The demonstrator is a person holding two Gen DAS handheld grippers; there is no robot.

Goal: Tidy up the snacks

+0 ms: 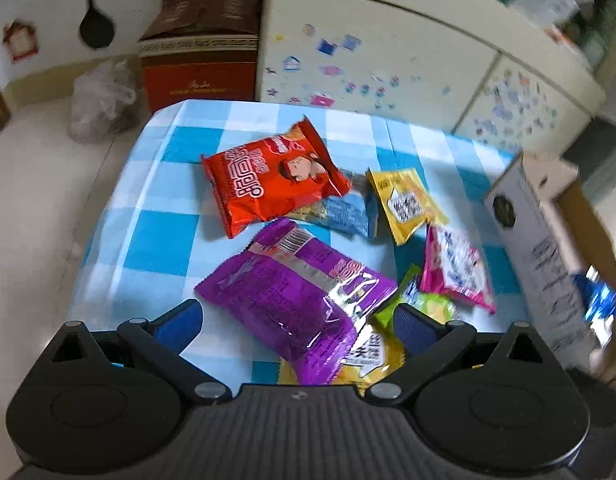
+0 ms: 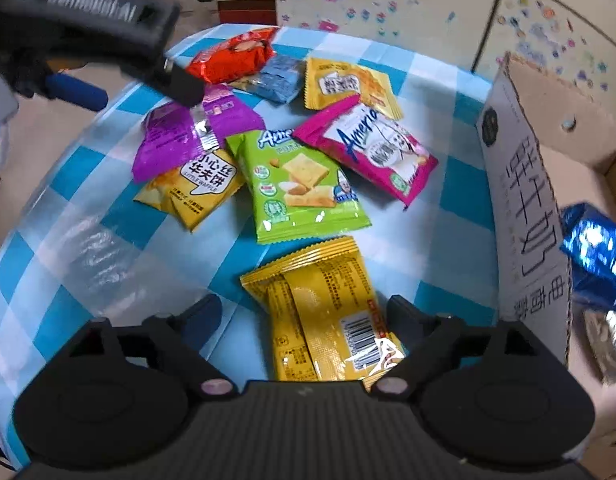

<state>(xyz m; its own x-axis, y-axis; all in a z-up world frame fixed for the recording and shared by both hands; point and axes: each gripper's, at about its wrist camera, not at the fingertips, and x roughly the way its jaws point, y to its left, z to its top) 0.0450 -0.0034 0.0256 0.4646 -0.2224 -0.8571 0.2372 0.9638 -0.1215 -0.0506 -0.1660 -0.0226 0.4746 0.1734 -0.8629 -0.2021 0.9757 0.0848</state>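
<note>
Several snack packets lie on a blue-and-white checked tablecloth. My left gripper is open, its fingers either side of a purple packet, just above it. Beyond lie a red packet, a blue packet, a yellow packet, a pink packet. My right gripper is open over a yellow packet. Further on lie a green packet, the pink packet, a yellow waffle packet and the purple packet. The left gripper's body shows at the upper left.
An open cardboard box stands at the table's right edge with a shiny blue packet inside; it also shows in the left wrist view. A stickered cabinet stands behind the table. A red carton and a plastic bag sit on the floor.
</note>
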